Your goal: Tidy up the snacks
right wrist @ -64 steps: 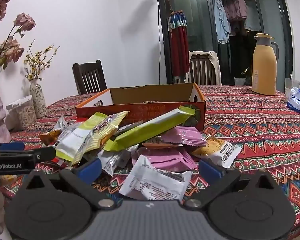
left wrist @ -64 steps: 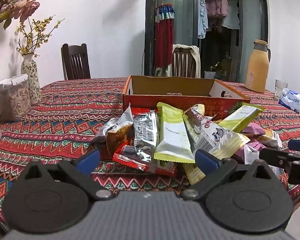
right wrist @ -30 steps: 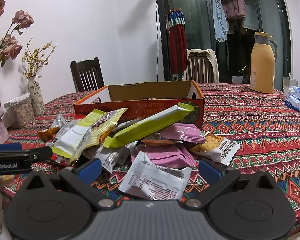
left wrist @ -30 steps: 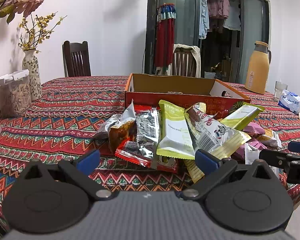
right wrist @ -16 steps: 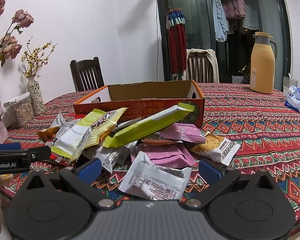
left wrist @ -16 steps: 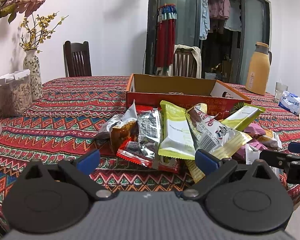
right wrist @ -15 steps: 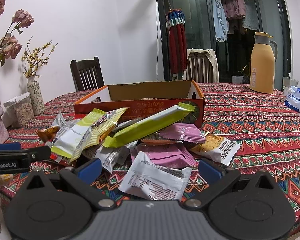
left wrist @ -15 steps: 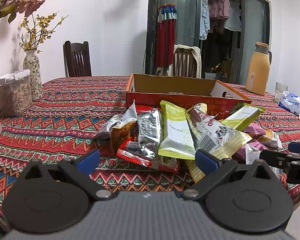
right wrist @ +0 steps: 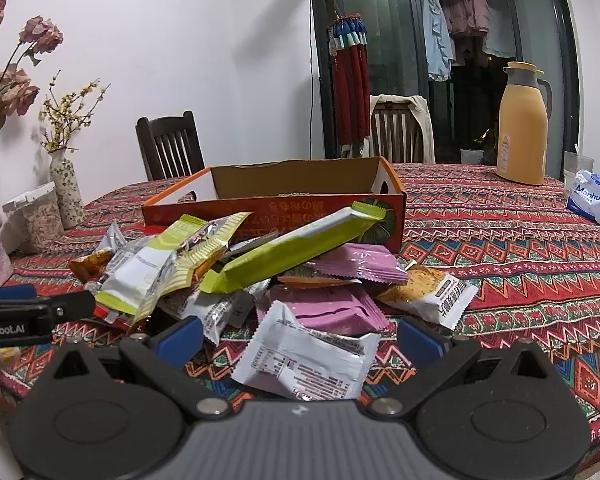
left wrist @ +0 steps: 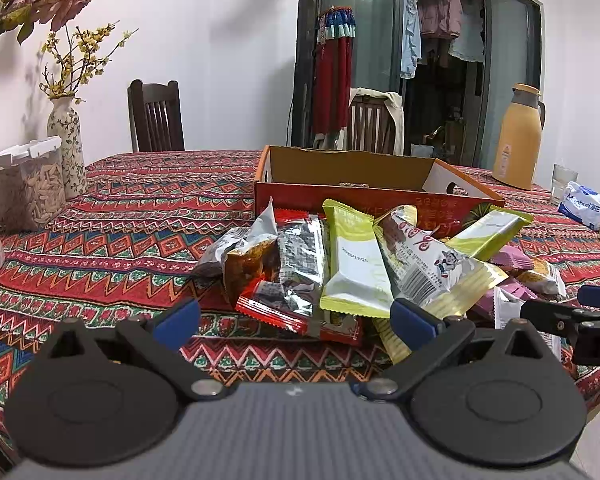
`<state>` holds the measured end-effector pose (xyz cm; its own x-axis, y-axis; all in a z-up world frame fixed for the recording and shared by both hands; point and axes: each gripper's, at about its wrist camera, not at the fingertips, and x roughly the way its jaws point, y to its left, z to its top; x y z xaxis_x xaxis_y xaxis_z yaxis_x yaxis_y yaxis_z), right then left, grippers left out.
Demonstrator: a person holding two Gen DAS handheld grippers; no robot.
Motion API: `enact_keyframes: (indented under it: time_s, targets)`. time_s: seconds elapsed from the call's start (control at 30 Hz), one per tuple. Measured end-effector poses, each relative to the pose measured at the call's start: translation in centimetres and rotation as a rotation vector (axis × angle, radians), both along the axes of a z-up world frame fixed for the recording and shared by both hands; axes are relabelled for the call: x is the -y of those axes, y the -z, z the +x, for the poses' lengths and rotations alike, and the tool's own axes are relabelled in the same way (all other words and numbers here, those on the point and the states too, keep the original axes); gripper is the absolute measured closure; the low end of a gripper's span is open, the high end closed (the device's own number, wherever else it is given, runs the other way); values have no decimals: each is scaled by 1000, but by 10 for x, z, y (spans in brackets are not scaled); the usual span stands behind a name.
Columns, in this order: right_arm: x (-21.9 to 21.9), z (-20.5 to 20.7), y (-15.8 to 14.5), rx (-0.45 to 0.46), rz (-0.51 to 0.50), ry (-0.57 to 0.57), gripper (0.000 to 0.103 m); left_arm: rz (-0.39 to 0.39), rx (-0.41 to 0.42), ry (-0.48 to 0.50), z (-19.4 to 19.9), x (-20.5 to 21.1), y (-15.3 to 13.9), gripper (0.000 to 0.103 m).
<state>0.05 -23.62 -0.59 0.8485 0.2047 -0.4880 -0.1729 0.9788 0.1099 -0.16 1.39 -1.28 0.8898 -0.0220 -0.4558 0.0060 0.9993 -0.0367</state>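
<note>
A heap of snack packets lies on the patterned tablecloth in front of an open orange cardboard box (left wrist: 364, 196) (right wrist: 284, 204). In the left wrist view I see a lime-green bar (left wrist: 356, 264), a silver and red packet (left wrist: 300, 280) and a cartoon-print packet (left wrist: 428, 264). In the right wrist view a long green bar (right wrist: 296, 248) leans on the heap, with pink packets (right wrist: 328, 308) and a white packet (right wrist: 304, 356) nearest. My left gripper (left wrist: 294, 320) is open and empty just short of the heap. My right gripper (right wrist: 300, 338) is open, with the white packet between its fingers.
A yellow thermos (left wrist: 518, 136) (right wrist: 524, 124) and a tissue pack (right wrist: 596, 196) stand at the far right. Vases (left wrist: 66, 144) and a clear jar (left wrist: 28, 184) stand at the left. Wooden chairs (left wrist: 156, 116) stand behind the table.
Both views have crept slightly closer to the heap. Nothing has been taken hold of and the packets have not moved.
</note>
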Motion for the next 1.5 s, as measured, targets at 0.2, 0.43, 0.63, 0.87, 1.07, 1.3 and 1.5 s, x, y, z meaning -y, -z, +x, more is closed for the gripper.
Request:
enact_keyframes:
  time_s: [0.2, 0.43, 0.63, 0.87, 1.07, 1.3, 1.5]
  targets:
    - [-1, 3, 5, -10, -22, 19, 0, -5, -10, -9, 1, -4, 2, 0]
    - [-7, 10, 13, -19, -68, 27, 0, -6, -21, -13, 4, -4, 5, 0]
    - [-21, 21, 23, -39, -108, 11, 0, -5, -29, -17, 5, -4, 8, 0]
    - [-33, 29, 34, -45, -161, 3, 17, -7, -38, -27, 6, -7, 10, 0]
    - [-26, 25, 34, -46, -124, 8, 27, -10, -43, -30, 7, -8, 11, 0]
    - [-9, 20, 37, -45, -54, 46, 24, -13, -46, -30, 8, -8, 12, 0]
    - [-4, 16, 40, -19, -40, 45, 31, -13, -44, -31, 7, -8, 12, 0]
